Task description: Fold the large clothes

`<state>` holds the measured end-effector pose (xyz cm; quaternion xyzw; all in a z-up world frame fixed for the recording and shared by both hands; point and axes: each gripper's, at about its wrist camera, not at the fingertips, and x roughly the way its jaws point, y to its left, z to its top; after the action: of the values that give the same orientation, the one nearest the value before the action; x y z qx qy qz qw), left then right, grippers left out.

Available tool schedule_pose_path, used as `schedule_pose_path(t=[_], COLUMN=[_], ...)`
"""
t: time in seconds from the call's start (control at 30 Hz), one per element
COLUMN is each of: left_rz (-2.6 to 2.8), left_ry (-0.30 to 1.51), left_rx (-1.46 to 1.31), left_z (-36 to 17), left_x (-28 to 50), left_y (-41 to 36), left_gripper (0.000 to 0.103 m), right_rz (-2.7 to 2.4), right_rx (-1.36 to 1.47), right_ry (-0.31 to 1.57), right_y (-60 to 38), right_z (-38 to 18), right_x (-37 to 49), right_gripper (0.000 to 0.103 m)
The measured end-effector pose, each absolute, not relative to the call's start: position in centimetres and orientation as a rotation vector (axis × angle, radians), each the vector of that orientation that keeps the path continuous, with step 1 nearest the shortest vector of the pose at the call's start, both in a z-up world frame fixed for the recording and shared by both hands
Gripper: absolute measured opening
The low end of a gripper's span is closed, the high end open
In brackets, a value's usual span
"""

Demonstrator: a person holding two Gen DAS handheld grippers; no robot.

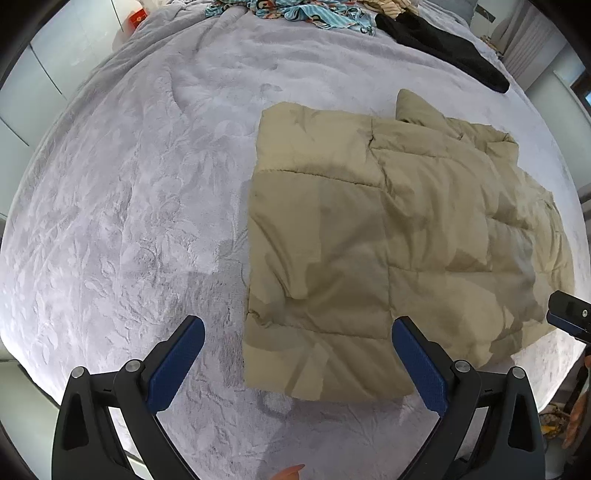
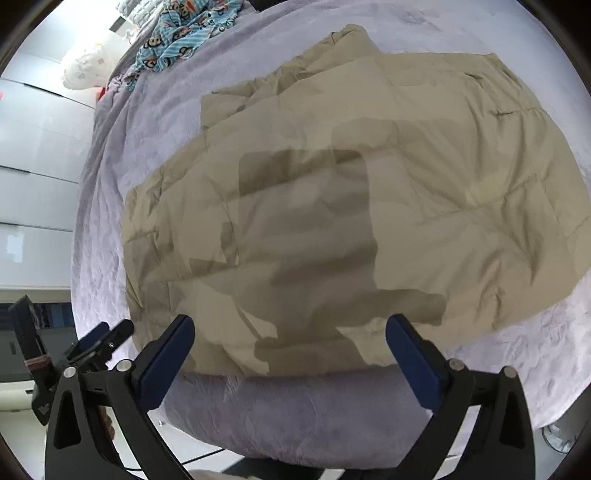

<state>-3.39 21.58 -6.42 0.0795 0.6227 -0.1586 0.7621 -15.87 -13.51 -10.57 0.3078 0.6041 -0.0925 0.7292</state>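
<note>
A tan quilted puffer garment (image 1: 388, 240) lies folded flat on the grey bed cover (image 1: 129, 203). It fills most of the right wrist view (image 2: 369, 203). My left gripper (image 1: 297, 328) is open and empty, hovering above the garment's near left corner. My right gripper (image 2: 290, 326) is open and empty, above the garment's near edge by the bed's edge. The right gripper's tip shows at the right edge of the left wrist view (image 1: 569, 317). The left gripper shows at the lower left of the right wrist view (image 2: 99, 343).
A blue monkey-print garment (image 1: 314, 11) and a black garment (image 1: 443, 44) lie at the far end of the bed. The blue print also shows in the right wrist view (image 2: 184, 33). White cabinets (image 2: 33, 166) stand beside the bed.
</note>
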Motion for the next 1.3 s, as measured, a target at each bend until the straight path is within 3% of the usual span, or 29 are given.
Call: schedule_pose_path(t=[0.3,0.97,1.3], left_rz=[-0.324,-0.725,-0.947], left_ry=[1.391,1.480,1.600], left_rx=[0.157,-0.124,-0.240], left_z=[-8.6,-12.0,-17.1], left_x=[-2.1,4.5,6.3], left_y=[22.2,25.6,20.6], left_gripper=[0.101,0.101,0.102], right_rz=[-0.144,-0.193,-0.205], right_rx=[0.671,0.695,0.675], right_ry=[1.458,1.505,1.517], right_y=[-12.2,-12.0,-11.9], right_z=[-12.9,-15.5,-15.9], right_x=[-14.5,-13.3,-13.3], right_gripper=[0.103,0.103,0.103])
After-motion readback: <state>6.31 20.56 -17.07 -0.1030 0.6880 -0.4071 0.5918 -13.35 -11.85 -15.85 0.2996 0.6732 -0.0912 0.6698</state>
